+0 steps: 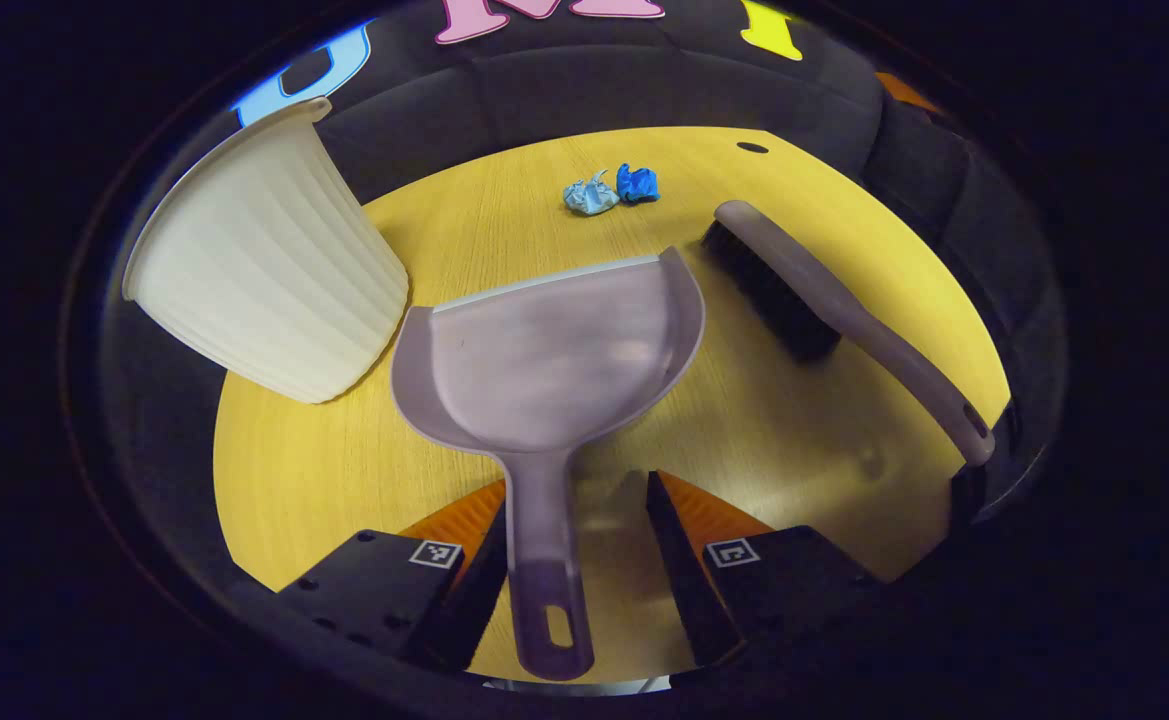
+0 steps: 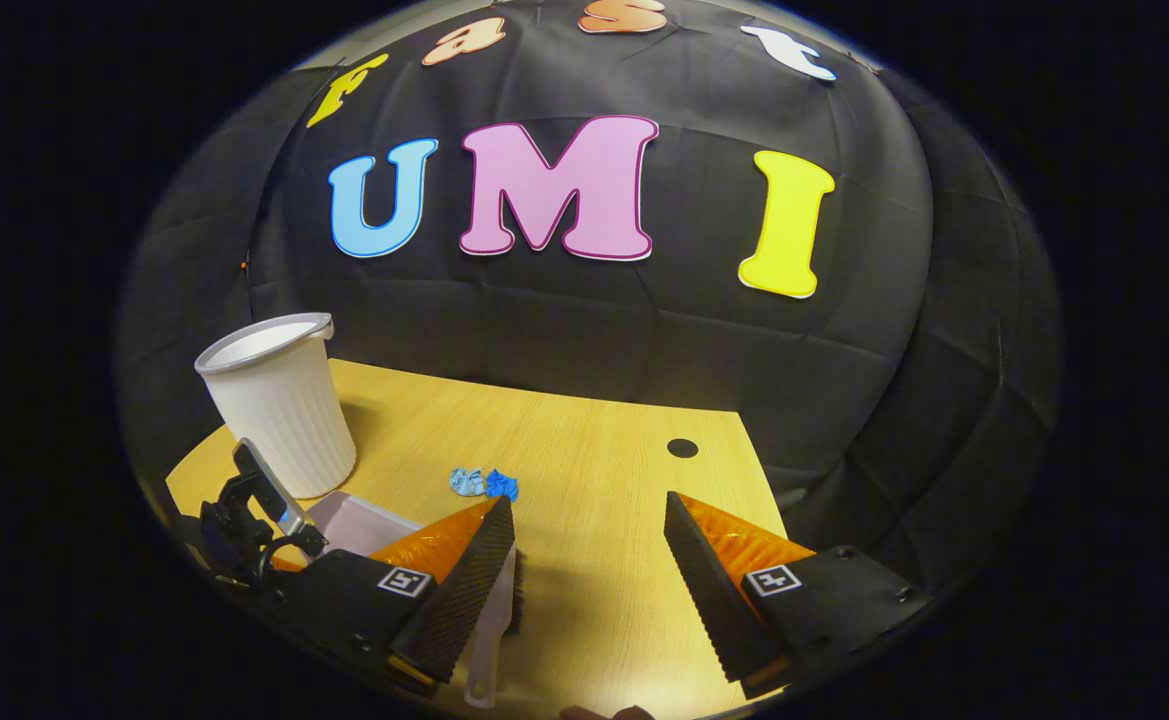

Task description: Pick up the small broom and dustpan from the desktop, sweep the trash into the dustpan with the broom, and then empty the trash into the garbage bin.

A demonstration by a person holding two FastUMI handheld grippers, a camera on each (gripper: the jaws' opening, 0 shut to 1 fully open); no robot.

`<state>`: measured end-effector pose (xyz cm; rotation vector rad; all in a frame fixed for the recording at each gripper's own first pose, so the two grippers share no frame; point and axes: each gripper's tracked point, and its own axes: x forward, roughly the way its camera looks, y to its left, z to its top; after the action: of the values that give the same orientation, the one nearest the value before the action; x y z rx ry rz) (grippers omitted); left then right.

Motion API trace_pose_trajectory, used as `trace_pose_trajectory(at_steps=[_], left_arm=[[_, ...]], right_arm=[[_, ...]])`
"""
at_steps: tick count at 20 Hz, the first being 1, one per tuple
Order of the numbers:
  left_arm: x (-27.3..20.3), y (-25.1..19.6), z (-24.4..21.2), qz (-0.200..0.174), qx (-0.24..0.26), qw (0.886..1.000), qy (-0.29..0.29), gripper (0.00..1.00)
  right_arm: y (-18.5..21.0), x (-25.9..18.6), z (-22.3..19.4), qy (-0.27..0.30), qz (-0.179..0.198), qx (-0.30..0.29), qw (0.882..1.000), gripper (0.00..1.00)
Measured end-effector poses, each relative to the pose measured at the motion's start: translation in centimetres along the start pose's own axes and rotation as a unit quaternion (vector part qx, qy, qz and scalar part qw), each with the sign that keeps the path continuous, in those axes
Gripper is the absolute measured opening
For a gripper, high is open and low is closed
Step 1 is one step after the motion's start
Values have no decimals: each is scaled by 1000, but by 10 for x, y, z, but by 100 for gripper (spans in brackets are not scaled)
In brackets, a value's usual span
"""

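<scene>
A pale lilac dustpan [image 1: 554, 360] lies on the yellow wooden desktop [image 1: 344, 470], its mouth facing the back. Its handle [image 1: 544, 570] runs between the fingers of my left gripper [image 1: 574, 495], which is open; the handle lies close to the left finger, with a gap to the right one. The small broom [image 1: 824, 300], dark bristles down, lies to the right of the pan. Two crumpled blue scraps of trash [image 1: 609, 190] sit beyond the pan. My right gripper [image 2: 589, 505] hangs open above the desktop [image 2: 594, 600], with the broom's handle [image 2: 484, 670] below its left finger.
A white ribbed garbage bin [image 1: 264, 270] stands at the left beside the pan; it is also seen at back left as the bin [image 2: 279, 410]. The trash [image 2: 484, 483] lies mid-desk. A dark round hole [image 2: 682, 447] marks the far right corner. Black cloth walls the desk.
</scene>
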<state>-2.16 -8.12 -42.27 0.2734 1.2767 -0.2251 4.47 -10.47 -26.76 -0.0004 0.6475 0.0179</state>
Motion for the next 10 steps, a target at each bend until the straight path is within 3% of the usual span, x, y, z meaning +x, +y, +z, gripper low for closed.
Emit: trace_pose_trajectory(at_steps=[4, 8, 10], left_arm=[[6, 0, -7, -1, -38, 999, 32, 39], [5, 4, -2, -3, -28, 999, 42, 36], [7, 6, -3, -9, -33, 998, 53, 33]], right_arm=[[-8, 8, -10, 30, 4, 34, 999, 98], [-4, 6, -36, 96, 11, 43, 994, 98], [18, 2, -59, 161, 36, 56, 985, 96]])
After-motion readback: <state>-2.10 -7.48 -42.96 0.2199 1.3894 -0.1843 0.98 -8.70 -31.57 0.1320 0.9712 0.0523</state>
